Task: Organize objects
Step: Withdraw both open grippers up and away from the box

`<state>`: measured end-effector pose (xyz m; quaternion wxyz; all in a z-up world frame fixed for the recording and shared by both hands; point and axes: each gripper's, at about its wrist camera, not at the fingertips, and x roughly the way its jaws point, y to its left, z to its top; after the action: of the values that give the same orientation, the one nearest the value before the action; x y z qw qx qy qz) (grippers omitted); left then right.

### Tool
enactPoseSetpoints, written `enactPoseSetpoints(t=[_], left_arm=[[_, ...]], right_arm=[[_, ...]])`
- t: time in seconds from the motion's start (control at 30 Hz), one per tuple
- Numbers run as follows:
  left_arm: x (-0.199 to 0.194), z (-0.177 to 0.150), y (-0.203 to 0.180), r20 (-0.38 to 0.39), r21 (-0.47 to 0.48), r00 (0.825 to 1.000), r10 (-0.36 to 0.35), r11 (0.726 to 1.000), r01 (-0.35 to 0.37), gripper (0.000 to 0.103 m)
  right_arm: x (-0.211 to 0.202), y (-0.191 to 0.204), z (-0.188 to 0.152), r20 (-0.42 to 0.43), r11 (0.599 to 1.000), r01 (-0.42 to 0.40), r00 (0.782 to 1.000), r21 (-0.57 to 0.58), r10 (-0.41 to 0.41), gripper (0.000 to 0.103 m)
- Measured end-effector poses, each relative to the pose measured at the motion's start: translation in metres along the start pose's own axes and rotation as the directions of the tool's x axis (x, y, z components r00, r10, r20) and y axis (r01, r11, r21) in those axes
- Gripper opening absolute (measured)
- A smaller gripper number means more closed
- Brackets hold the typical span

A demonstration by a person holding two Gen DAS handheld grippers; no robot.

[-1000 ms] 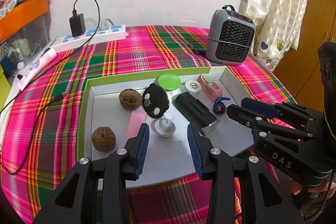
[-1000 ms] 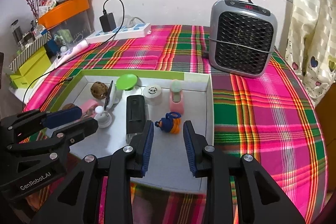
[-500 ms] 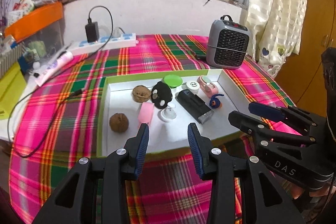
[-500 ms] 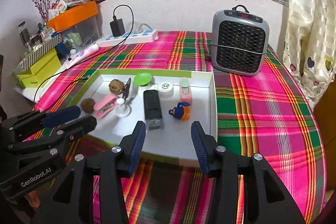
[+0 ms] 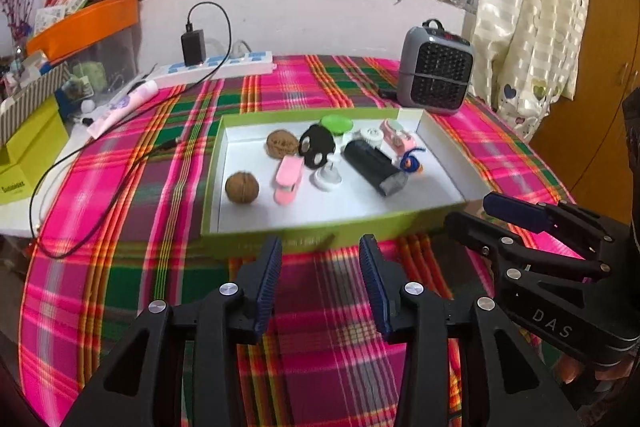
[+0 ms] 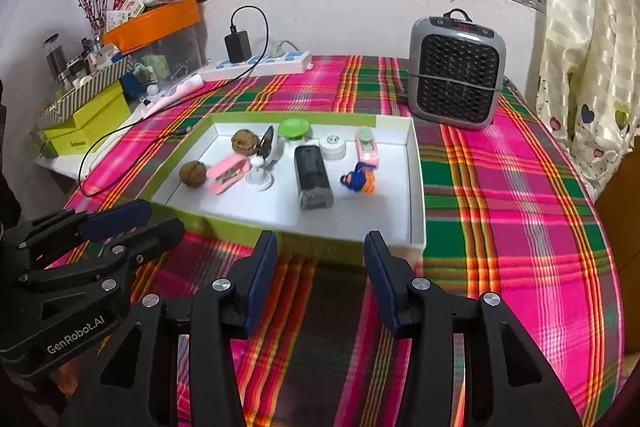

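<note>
A green-rimmed white tray (image 5: 304,239) (image 6: 416,187) lies on the plaid cloth. It holds two walnuts (image 5: 242,187) (image 6: 193,173), a pink stapler (image 5: 287,179) (image 6: 228,173), a black rectangular device (image 5: 374,167) (image 6: 312,175), a blue and orange toy (image 5: 410,163) (image 6: 360,181), a green lid (image 5: 337,123) and other small items. My left gripper (image 5: 320,243) (image 6: 160,217) hovers in front of the tray's near wall, its jaws opening with nothing between them. My right gripper (image 6: 320,239) (image 5: 472,211) stands open beside it, also in front of the tray and holding nothing.
A grey heater (image 5: 436,79) (image 6: 458,79) stands behind the tray on the right. A power strip (image 5: 216,67) with a black charger and a trailing cable (image 5: 100,219) lies at the back left. Yellow-green boxes (image 6: 88,127) and an orange bin (image 6: 152,23) crowd the left edge.
Both grippers have drawn back from over the tray to in front of its near wall. The right jaws have spread much wider and the left jaws a little wider.
</note>
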<state>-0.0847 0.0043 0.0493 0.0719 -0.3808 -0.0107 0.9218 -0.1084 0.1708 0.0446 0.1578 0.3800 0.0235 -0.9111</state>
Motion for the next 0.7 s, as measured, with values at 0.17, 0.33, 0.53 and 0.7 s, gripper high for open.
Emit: enactPoseSetpoints(t=[0.17, 0.33, 0.53, 0.7], left_arm=[[0.000, -0.011, 0.000, -0.015, -0.016, 1.000, 0.018, 1.000, -0.018, 0.039], [0.006, -0.025, 0.002, -0.046, -0.028, 0.998, 0.049, 0.998, -0.050, 0.043], [0.014, -0.035, 0.002, -0.076, -0.031, 0.994, 0.080, 0.996, -0.082, 0.043], [0.021, -0.037, -0.001, -0.096, -0.020, 0.990, 0.106, 0.994, -0.108, 0.043]], right_arm=[[0.002, 0.003, -0.013, -0.026, 1.000, 0.003, 1.000, -0.002, -0.003, 0.047], [0.006, 0.000, -0.025, -0.059, 0.999, 0.039, 0.997, 0.008, -0.039, 0.052], [0.014, -0.004, -0.035, -0.104, 0.998, 0.060, 0.993, 0.014, -0.058, 0.056], [0.016, -0.007, -0.037, -0.115, 0.997, 0.069, 0.991, 0.017, -0.066, 0.056]])
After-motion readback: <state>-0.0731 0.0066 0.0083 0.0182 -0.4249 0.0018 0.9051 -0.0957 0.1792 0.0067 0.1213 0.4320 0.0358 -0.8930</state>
